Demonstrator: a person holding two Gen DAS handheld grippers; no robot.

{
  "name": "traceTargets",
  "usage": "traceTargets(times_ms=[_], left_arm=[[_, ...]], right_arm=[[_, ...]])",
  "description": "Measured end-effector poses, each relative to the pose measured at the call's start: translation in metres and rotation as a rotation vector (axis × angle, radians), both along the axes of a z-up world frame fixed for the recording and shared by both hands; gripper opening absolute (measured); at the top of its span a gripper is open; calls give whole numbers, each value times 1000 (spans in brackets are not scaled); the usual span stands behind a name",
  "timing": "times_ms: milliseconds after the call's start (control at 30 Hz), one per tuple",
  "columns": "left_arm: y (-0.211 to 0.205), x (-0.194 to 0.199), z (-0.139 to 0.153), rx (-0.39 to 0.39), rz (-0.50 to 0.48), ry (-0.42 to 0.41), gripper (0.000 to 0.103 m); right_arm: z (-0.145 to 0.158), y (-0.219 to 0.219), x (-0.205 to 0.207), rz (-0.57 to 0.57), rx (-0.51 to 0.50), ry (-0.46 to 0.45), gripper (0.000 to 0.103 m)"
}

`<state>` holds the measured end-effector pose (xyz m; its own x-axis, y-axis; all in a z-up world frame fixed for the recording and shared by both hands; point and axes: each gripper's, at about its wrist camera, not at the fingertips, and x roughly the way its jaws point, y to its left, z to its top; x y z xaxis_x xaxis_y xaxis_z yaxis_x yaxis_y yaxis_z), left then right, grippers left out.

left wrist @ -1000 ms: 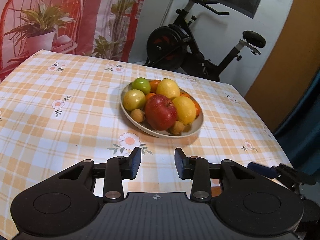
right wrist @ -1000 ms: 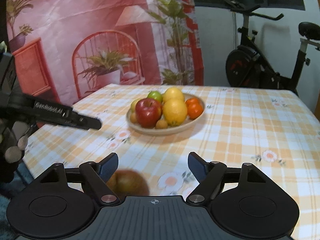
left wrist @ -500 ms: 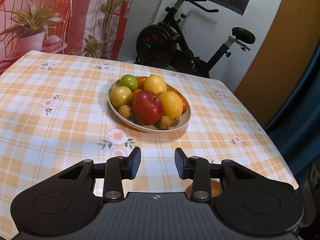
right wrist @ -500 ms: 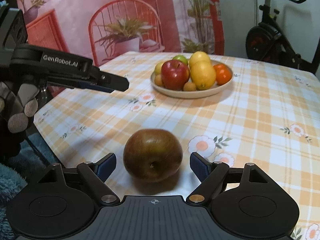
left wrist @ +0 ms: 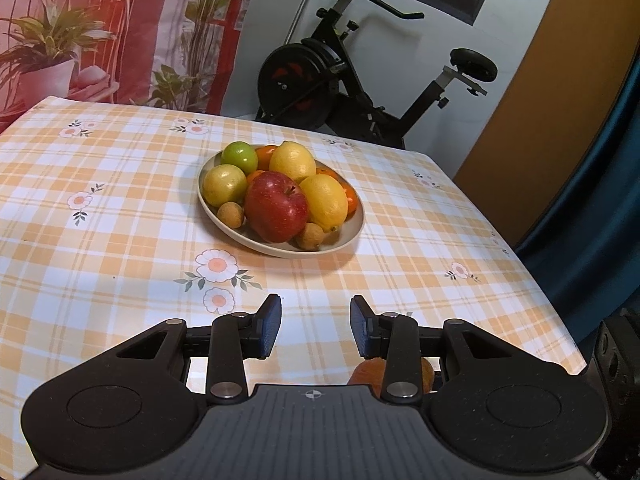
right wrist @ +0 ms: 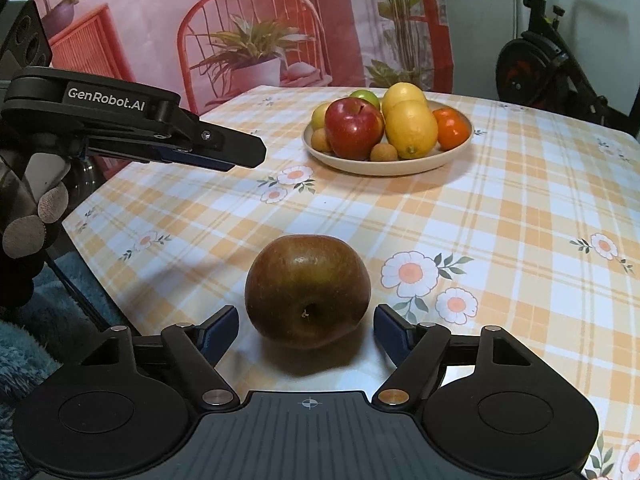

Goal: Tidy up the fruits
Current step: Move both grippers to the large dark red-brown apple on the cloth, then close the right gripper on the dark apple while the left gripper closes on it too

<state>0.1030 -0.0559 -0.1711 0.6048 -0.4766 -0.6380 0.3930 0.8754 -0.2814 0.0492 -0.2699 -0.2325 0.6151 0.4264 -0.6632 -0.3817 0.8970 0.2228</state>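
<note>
A beige plate [left wrist: 352, 236] [right wrist: 404, 166] on the checked tablecloth holds a red apple [left wrist: 276, 206] [right wrist: 352, 128], two lemons, a green fruit, orange fruits and small brown fruits. A brown-red apple [right wrist: 307, 292] lies on the cloth near the table's front edge, just ahead of my open right gripper [right wrist: 306, 330], between its fingers but untouched. It shows partly under my left gripper's right finger [left wrist: 366, 374]. My left gripper [left wrist: 314, 326] is open and empty above the cloth, short of the plate. It also shows in the right wrist view [right wrist: 224, 150].
An exercise bike [left wrist: 340, 92] stands behind the table's far edge. A printed red curtain [right wrist: 240, 20] hangs at the back. The table's right edge [left wrist: 532, 280] drops to a dark blue curtain. A gloved hand [right wrist: 32, 220] holds the left gripper.
My right gripper drew back and lower, so the brown apple now sits between its fingers. My left gripper shifted slightly; the plate stayed put.
</note>
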Motion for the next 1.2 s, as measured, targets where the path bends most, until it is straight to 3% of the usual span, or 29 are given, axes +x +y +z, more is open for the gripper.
traceTargets(times_ms=[333, 1200], left_arm=[[-2, 0, -3, -15, -28, 19, 40], [-16, -1, -18, -44, -118, 95, 40]], right_arm=[[-2, 0, 0, 2, 3, 6, 60], [2, 6, 2, -3, 6, -72, 58]])
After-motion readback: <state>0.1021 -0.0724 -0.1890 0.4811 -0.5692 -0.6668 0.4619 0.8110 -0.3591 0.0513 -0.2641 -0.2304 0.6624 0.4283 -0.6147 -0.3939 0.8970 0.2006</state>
